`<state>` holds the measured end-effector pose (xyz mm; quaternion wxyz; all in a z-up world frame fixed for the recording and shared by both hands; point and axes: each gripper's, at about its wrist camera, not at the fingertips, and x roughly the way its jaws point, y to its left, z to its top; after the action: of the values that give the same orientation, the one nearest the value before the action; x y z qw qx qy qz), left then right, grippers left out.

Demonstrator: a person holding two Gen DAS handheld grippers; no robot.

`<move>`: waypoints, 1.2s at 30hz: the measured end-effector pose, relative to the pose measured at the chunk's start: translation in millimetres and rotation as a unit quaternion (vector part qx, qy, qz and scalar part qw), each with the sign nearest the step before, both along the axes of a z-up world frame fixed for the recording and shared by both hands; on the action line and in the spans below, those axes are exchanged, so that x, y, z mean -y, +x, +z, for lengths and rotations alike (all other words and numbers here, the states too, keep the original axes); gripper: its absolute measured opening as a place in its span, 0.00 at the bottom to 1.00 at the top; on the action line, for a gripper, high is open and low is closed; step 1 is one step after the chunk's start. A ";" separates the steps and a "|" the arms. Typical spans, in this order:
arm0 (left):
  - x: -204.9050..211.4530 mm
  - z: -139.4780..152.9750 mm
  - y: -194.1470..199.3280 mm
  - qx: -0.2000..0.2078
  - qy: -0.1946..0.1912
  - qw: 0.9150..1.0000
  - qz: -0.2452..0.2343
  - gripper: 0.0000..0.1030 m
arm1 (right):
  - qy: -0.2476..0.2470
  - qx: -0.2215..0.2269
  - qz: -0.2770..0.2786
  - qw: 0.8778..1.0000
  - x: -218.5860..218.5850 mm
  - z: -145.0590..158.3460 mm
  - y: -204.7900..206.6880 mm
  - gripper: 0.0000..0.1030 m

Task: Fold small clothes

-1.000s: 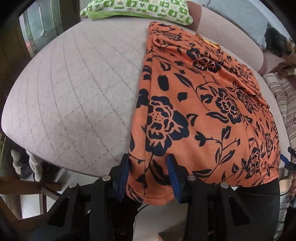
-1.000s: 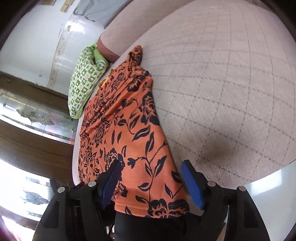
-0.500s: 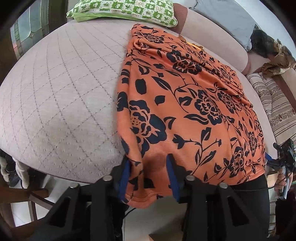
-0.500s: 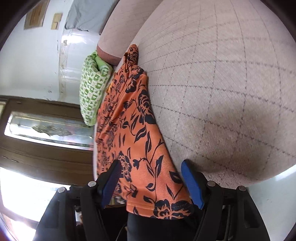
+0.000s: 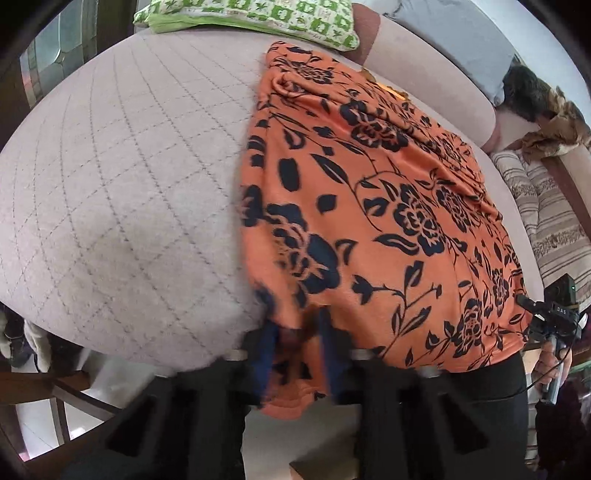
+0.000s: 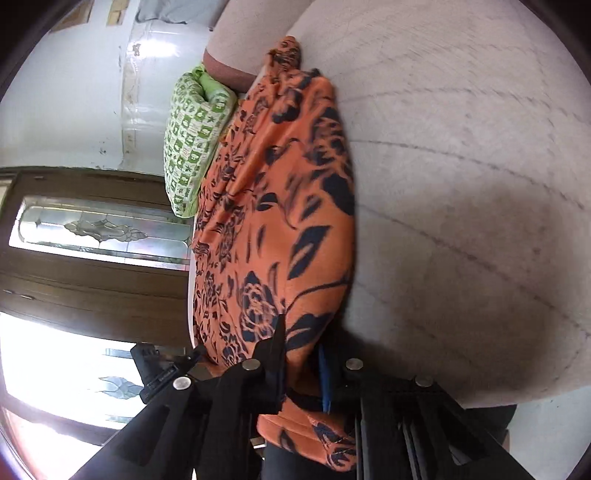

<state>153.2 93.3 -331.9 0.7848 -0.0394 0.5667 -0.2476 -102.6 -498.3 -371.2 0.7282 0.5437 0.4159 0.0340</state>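
An orange garment with a black flower print [image 5: 369, 192] lies spread on a quilted beige cushion [image 5: 122, 177], its near hem hanging over the front edge. My left gripper [image 5: 295, 332] is shut on the hem at its near left corner. My right gripper [image 6: 303, 354] is shut on the hem at the garment's [image 6: 280, 221] other near corner, with a fold of cloth hanging below the jaws. The right gripper also shows at the right edge of the left wrist view [image 5: 550, 314].
A green and white patterned pillow [image 5: 251, 14] lies at the back of the cushion, also in the right wrist view [image 6: 195, 129]. A striped cloth [image 5: 543, 214] and a grey cushion [image 5: 458, 40] sit at the right. A wooden chair frame [image 5: 55, 387] stands below left.
Both grippers have closed on the near hem of the garment; a second ago their jaws stood open around it. The right view has tilted.
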 end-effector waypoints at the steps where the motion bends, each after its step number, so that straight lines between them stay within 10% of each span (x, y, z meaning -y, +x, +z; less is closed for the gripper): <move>1: -2.7 -0.7 2.1 -0.008 -0.012 1.000 0.002 0.10 | -0.012 0.007 0.001 1.000 -2.8 8.0 3.8 0.11; 10: 0.9 44.1 35.2 0.018 -0.092 0.995 -0.013 0.08 | -0.027 0.095 -0.024 0.995 17.5 82.3 45.6 0.10; 19: 45.0 112.0 181.5 0.069 -0.155 0.986 0.007 0.08 | -0.032 0.122 -0.098 0.987 101.0 101.1 155.9 0.10; 27: 75.6 39.4 323.8 0.018 -0.090 0.986 0.137 0.09 | -0.032 0.001 -0.181 0.983 180.3 21.8 272.7 0.13; 32: 66.5 31.1 298.1 0.075 -0.120 0.969 0.202 0.13 | -0.007 0.000 -0.195 0.981 193.5 -7.0 283.1 0.13; 36: 46.6 63.1 251.6 0.157 -0.105 0.939 0.289 0.19 | -0.026 0.038 -0.201 0.979 199.7 12.2 263.2 0.13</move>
<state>404.8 46.7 -268.8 0.8930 -0.2439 0.3715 -0.0710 160.6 -698.0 -359.0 0.7492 0.5954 0.2712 -0.1028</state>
